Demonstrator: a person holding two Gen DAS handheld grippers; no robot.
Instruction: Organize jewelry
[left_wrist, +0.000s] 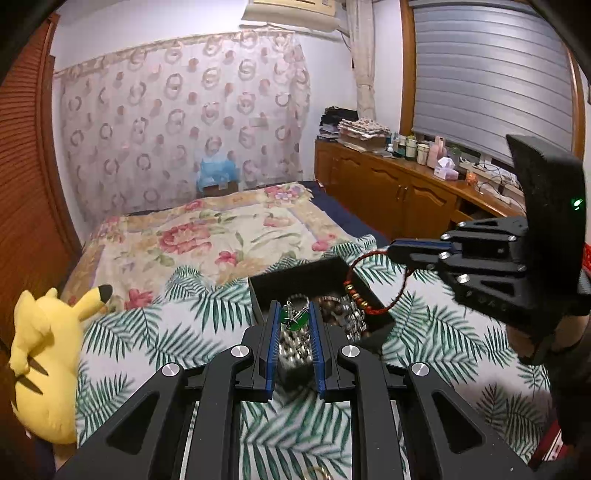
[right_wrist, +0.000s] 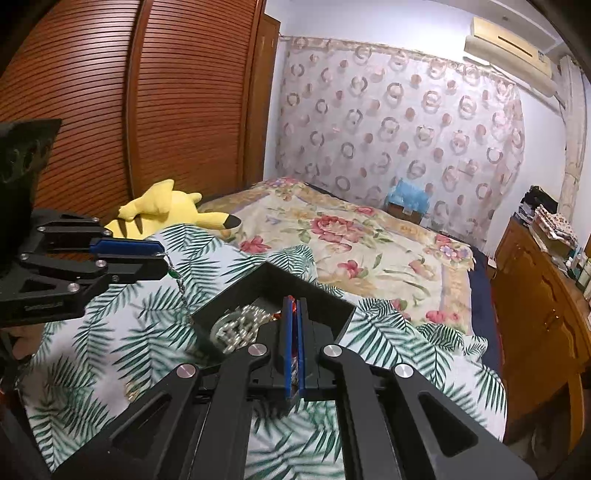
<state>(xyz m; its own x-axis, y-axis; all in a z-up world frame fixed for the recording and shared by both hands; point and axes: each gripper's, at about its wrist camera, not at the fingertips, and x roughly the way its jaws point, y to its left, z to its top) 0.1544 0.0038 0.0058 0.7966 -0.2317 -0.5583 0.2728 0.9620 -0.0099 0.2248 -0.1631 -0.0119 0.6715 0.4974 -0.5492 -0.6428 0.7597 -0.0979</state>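
- Left wrist view: the left gripper (left_wrist: 294, 314) has its fingers clamped on a silver chain with a green pendant (left_wrist: 293, 318), hanging above the black box (left_wrist: 295, 278).
- The right gripper (left_wrist: 391, 253) has its fingers pressed together on a red cord bracelet (left_wrist: 373, 291) with gold and red beads, looped over the box's right edge.
- The box sits on the bed's palm-leaf cloth (left_wrist: 147, 332); silver link jewelry (left_wrist: 347, 314) lies inside.

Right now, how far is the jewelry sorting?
Done: nothing clearly sorted. In hand: the left gripper holds a silver chain with a green stone, the right gripper a red cord bracelet. Left: metal bands remain in the black box.
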